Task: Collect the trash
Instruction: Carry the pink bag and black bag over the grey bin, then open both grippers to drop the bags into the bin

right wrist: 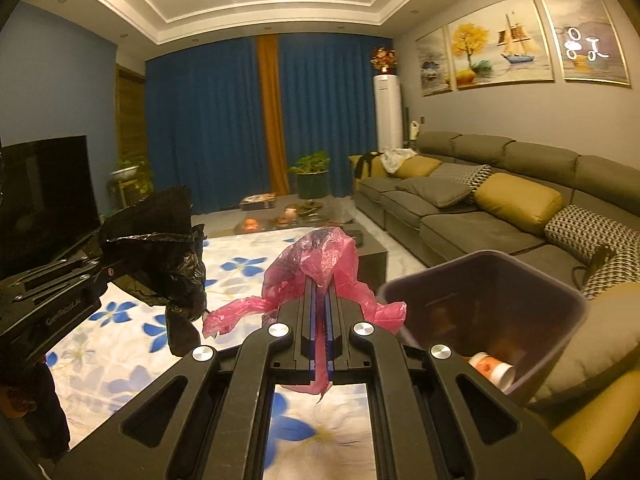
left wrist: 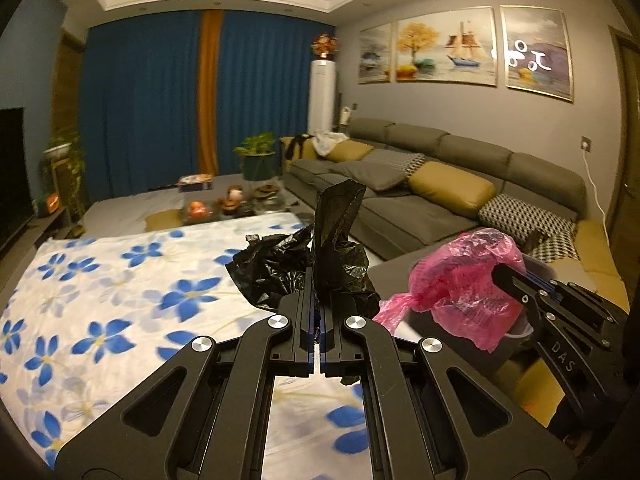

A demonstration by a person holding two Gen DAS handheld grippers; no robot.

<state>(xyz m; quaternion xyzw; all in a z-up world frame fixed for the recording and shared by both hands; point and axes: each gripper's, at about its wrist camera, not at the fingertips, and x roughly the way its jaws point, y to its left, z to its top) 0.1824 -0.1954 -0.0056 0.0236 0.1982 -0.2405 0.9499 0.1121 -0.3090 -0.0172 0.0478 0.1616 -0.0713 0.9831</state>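
Observation:
My left gripper (left wrist: pixel 319 280) is shut on a crumpled black plastic bag (left wrist: pixel 336 240) and holds it up above the flowered cloth. My right gripper (right wrist: pixel 320 280) is shut on a crumpled pink plastic bag (right wrist: pixel 316 260), also held in the air. The pink bag (left wrist: pixel 468 276) and right gripper (left wrist: pixel 516 284) show at the right of the left wrist view. The black bag (right wrist: pixel 160 264) and left gripper (right wrist: pixel 104 268) show at the left of the right wrist view. A dark purple bin (right wrist: pixel 480 312) stands just right of the right gripper, with a small white cup (right wrist: pixel 492 370) and other trash inside.
A white cloth with blue flowers (left wrist: pixel 100 300) covers the surface below. A grey sofa (left wrist: pixel 440 184) with yellow and patterned cushions runs along the right. A television (right wrist: pixel 44 192) stands at the left. Plants (left wrist: pixel 256 156) and small items (left wrist: pixel 236 200) lie on the floor farther back.

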